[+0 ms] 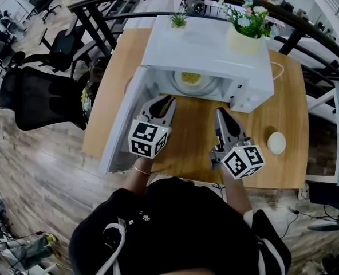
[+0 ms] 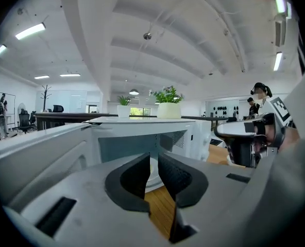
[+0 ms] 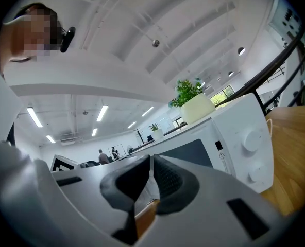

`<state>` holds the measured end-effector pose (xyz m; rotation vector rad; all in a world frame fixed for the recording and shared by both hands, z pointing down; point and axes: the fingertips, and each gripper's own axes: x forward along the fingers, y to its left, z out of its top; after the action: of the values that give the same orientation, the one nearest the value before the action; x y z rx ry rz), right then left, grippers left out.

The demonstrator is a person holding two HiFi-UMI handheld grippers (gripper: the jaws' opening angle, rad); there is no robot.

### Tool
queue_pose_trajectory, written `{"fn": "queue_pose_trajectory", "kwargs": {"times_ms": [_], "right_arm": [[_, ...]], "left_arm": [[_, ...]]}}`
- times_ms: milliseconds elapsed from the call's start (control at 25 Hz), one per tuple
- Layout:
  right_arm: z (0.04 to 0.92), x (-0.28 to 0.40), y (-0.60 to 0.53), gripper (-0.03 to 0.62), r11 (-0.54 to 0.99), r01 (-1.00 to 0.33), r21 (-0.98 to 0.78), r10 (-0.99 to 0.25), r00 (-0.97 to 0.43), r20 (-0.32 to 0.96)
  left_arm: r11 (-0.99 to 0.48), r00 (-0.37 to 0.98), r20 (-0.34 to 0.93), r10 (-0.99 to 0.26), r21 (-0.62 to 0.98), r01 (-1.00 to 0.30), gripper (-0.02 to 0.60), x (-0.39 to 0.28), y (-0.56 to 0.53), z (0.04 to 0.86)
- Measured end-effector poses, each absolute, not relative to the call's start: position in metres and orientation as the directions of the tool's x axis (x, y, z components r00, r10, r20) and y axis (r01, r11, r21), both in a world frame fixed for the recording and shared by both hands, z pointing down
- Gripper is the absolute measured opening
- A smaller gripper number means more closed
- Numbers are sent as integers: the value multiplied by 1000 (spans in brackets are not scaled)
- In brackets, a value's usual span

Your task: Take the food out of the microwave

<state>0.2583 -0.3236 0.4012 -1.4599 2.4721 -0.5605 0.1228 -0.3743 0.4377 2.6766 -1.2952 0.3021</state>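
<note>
While the microwave (image 1: 207, 53) faces the person (image 1: 175, 222), door (image 1: 121, 125) open, food (image 1: 190, 78) inside.

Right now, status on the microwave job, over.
Left tongs slightly apart, empty, at the open microwave. Right tongs shut, empty. Bowl of food inside, untouched. Door swung clear; path open.

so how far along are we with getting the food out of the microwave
Done: the microwave door is swung open, showing the dish of food inside. In hand: nothing yet; the left gripper faces the opening, jaws slightly apart and empty, and the right gripper is shut on nothing beside it. To do: reach in, grip the dish, bring it out.
</note>
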Motion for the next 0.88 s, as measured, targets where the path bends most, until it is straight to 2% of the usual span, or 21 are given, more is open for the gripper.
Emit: {"fn": "queue_pose_trajectory", "kwargs": {"times_ms": [160, 280, 440, 600, 800, 880], "right_arm": [[417, 258, -357, 20, 397, -809, -434, -884, -464, 57], [432, 257, -381, 23, 378, -817, -435, -884, -458, 92], [456, 255, -408, 43, 344, -831, -437, -882, -445, 152], [478, 254, -429, 49, 305, -851, -428, -881, -422, 212], [502, 252, -450, 88, 261, -874, -410, -872, -396, 287], [511, 250, -458, 92, 252, -879, -405, -864, -393, 315]], "left_arm": [[-603, 595, 284, -752, 67, -795, 30, 129, -402, 456], [-593, 587, 311, -747, 87, -800, 77, 133, -421, 472], [-570, 575, 346, -742, 127, -812, 90, 137, -443, 494], [-540, 545, 408, -733, 140, -830, 133, 138, -462, 520], [-504, 511, 469, -720, 154, -850, 180, 134, -482, 544], [-497, 506, 489, -711, 160, -853, 181, 134, -490, 552]]}}
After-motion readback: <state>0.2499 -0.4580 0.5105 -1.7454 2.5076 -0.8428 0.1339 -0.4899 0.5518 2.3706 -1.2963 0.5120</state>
